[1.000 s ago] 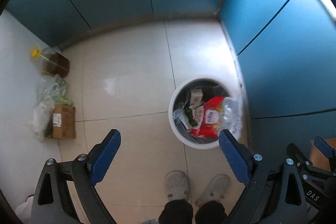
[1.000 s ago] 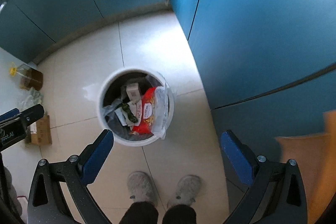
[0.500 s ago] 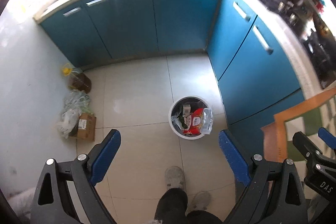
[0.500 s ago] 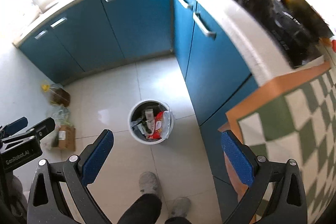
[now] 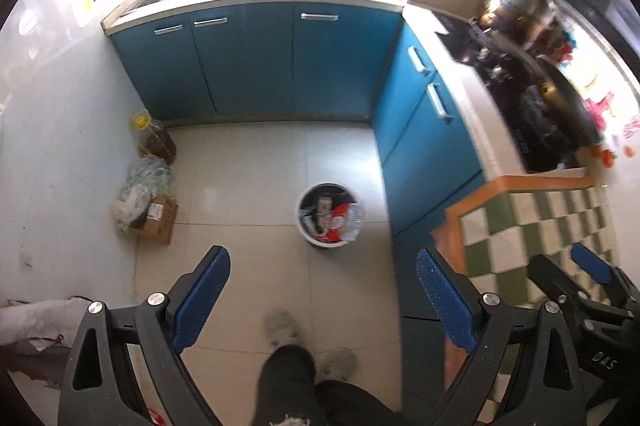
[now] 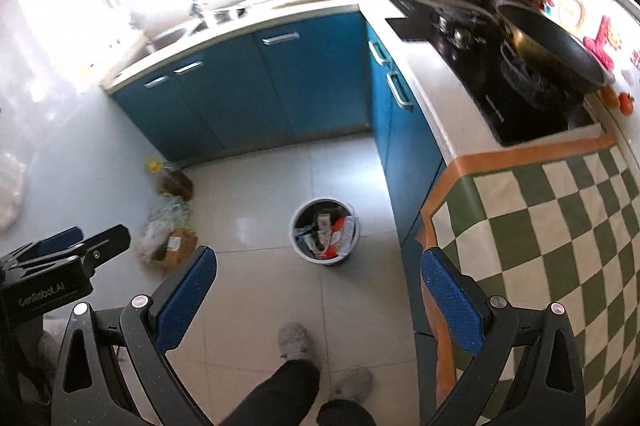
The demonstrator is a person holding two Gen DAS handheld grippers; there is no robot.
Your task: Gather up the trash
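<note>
A white trash bin (image 5: 329, 215) stands on the tiled floor, filled with wrappers, a red packet and clear plastic; it also shows in the right wrist view (image 6: 325, 231). My left gripper (image 5: 323, 266) is open and empty, held high above the floor. My right gripper (image 6: 318, 266) is open and empty, also high above the bin. A table with a green and white checkered cloth (image 6: 560, 222) lies at the right, by the right gripper.
Blue cabinets (image 5: 280, 62) line the back and right. A cardboard box (image 5: 158, 219), plastic bags (image 5: 140, 186) and an oil bottle (image 5: 154, 142) sit by the left wall. A stove with a pan (image 6: 552, 46) is at right. The person's feet (image 5: 284, 326) are below.
Both grippers have risen far above the bin, which now looks much smaller. The countertops, sink, stove and checkered table have come into view.
</note>
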